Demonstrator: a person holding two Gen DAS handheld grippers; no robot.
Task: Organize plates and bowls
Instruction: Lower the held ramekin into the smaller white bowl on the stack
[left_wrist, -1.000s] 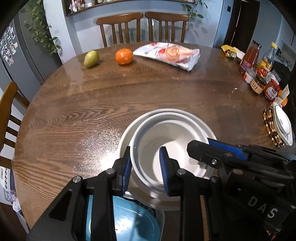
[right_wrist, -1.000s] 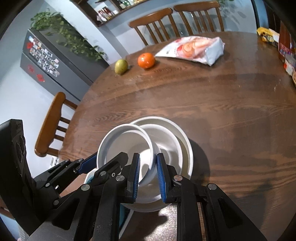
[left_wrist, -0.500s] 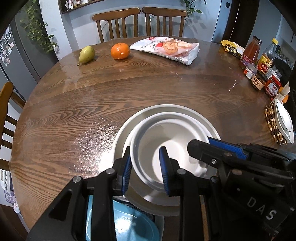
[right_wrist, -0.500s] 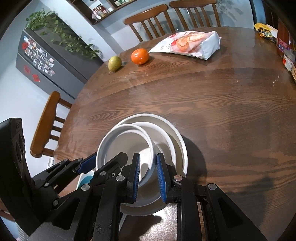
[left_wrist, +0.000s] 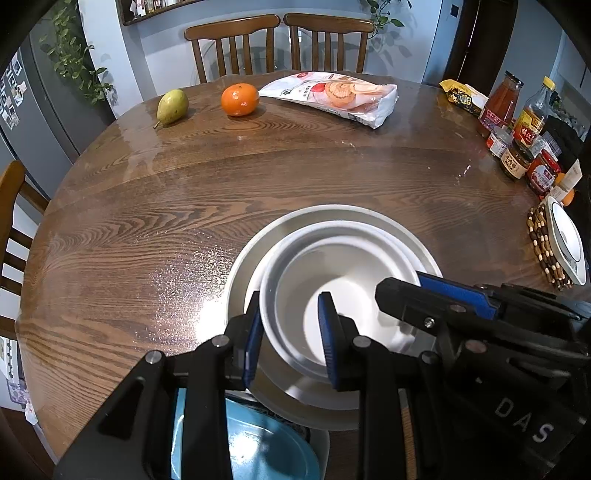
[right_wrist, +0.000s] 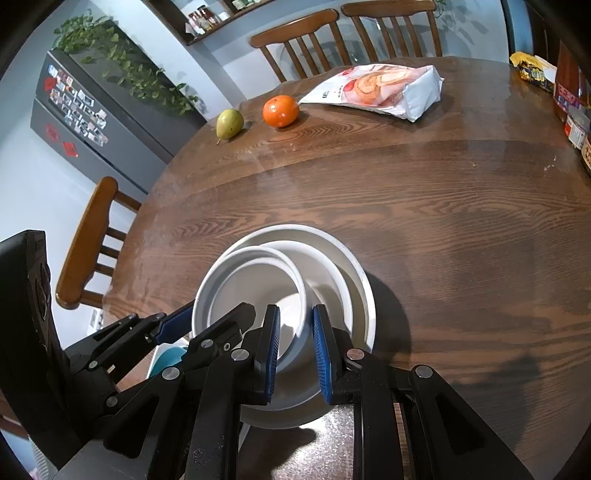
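A small white bowl (left_wrist: 343, 295) hangs tilted over a stack of larger white dishes (left_wrist: 332, 218) on the round wooden table (left_wrist: 147, 240). My left gripper (left_wrist: 290, 332) is shut on the bowl's near left rim, one blue pad outside the wall and one inside. My right gripper (right_wrist: 295, 347) is shut on the same small white bowl (right_wrist: 251, 280) at its right rim. Beneath it in the right wrist view lie the larger dishes (right_wrist: 354, 266). Each gripper also shows at the edge of the other's view. A blue plate (left_wrist: 266, 443) sits below my left gripper, mostly hidden.
At the far side lie a pear (left_wrist: 171, 107), an orange (left_wrist: 239, 99) and a snack bag (left_wrist: 332, 94). Bottles and jars (left_wrist: 517, 122) crowd the right edge, beside a beaded mat with a white dish (left_wrist: 565, 240). Wooden chairs (left_wrist: 280, 40) ring the table.
More of the large dishes' far rim shows beyond the small bowl than a second ago. Both grippers keep the same hold on the bowl.
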